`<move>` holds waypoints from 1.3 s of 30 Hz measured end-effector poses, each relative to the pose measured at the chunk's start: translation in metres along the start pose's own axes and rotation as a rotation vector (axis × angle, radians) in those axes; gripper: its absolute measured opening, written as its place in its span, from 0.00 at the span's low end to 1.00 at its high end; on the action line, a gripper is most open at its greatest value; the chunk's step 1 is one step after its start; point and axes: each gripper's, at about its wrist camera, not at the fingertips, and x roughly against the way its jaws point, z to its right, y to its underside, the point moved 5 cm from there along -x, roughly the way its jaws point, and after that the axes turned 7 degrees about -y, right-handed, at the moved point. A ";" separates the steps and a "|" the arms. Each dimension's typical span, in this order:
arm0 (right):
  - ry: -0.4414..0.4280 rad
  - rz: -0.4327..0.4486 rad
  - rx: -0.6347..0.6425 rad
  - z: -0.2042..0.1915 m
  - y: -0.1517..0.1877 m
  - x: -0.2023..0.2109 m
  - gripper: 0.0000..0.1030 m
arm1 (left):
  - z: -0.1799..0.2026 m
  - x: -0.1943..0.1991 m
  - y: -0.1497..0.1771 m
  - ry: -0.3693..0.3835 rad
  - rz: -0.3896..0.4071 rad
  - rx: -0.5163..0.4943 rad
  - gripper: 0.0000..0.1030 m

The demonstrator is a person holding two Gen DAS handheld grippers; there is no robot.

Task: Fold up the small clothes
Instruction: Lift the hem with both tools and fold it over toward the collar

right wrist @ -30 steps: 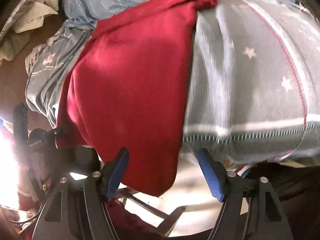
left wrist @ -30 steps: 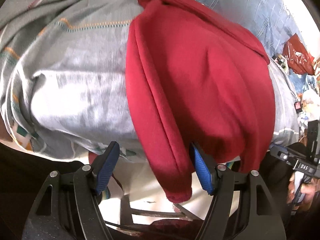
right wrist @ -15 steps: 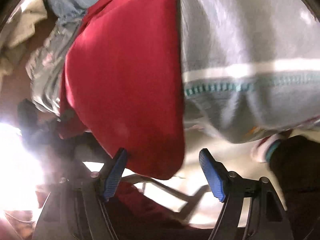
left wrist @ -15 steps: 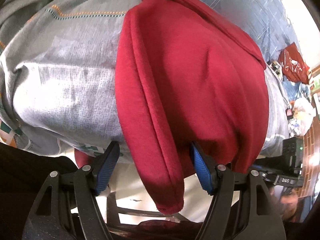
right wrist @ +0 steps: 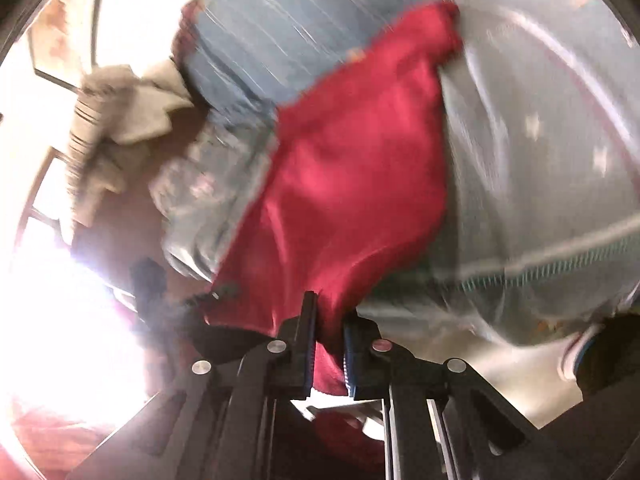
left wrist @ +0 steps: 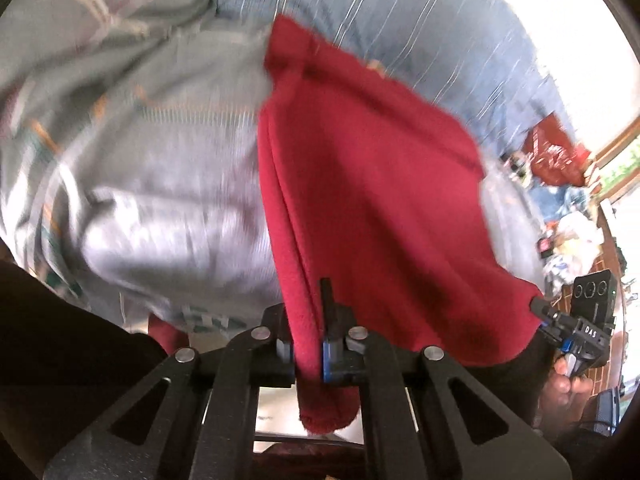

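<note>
A small red garment (left wrist: 372, 200) lies over a grey patterned blanket (left wrist: 152, 184) at the edge of a bed. My left gripper (left wrist: 308, 344) is shut on the garment's near left edge, and a bit of red hem hangs below the jaws. In the right wrist view the same red garment (right wrist: 352, 184) spreads up and away, and my right gripper (right wrist: 328, 344) is shut on its near right corner. The right gripper (left wrist: 560, 320) also shows at the right of the left wrist view, pinching that corner. Both views are motion-blurred.
A blue striped cloth (left wrist: 400, 28) lies behind the garment. The grey blanket (right wrist: 540, 168) with stars and stripes fills the right wrist view's right side. Beige clothes (right wrist: 120, 120) lie at the left there. Red and mixed clutter (left wrist: 556, 156) sits at the far right.
Both grippers were open around the garment's hanging edge and have closed on it. The garment's near edge is now pulled taut between them and both views have shifted.
</note>
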 end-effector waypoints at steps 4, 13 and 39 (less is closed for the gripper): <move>-0.064 0.087 0.064 -0.028 -0.016 0.030 0.08 | 0.008 0.032 -0.018 0.025 0.086 -0.030 0.05; -0.010 0.057 0.047 -0.016 -0.008 0.030 0.06 | 0.014 0.014 -0.017 -0.006 0.060 -0.066 0.05; 0.158 -0.252 -0.261 0.076 0.050 -0.067 0.39 | -0.001 0.006 -0.015 -0.032 0.041 -0.034 0.05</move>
